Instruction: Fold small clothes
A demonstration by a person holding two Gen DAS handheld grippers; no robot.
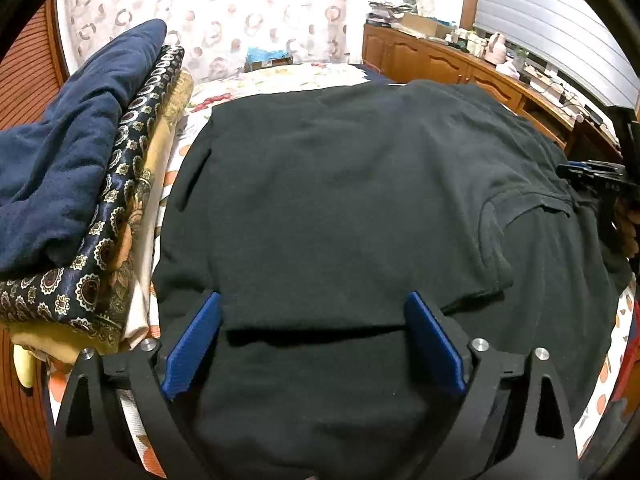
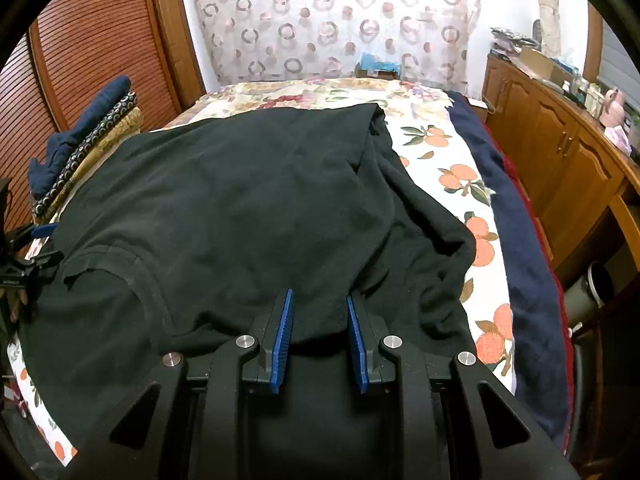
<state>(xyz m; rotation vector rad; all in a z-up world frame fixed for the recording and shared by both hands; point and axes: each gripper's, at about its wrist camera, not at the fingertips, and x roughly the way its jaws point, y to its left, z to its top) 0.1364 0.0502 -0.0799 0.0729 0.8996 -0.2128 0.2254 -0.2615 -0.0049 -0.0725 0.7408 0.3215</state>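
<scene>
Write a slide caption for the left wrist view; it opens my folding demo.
Open left gripper over a black garment's near edge on a floral bedspread, folded fabrics stacked alongside.

Even, fairly bright indoor light. Black garment [image 1: 340,200] reads very dark, folds barely legible. Patterned curtain [image 2: 328,20] washed out, near white. Heavy fisheye bending; black vignette in the corners. Far cabinet clutter soft. Faint shadow under the garment's fold.

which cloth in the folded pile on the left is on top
The plain navy blue cloth is on top; the patterned dark one and the golden one lie beneath it.
</scene>
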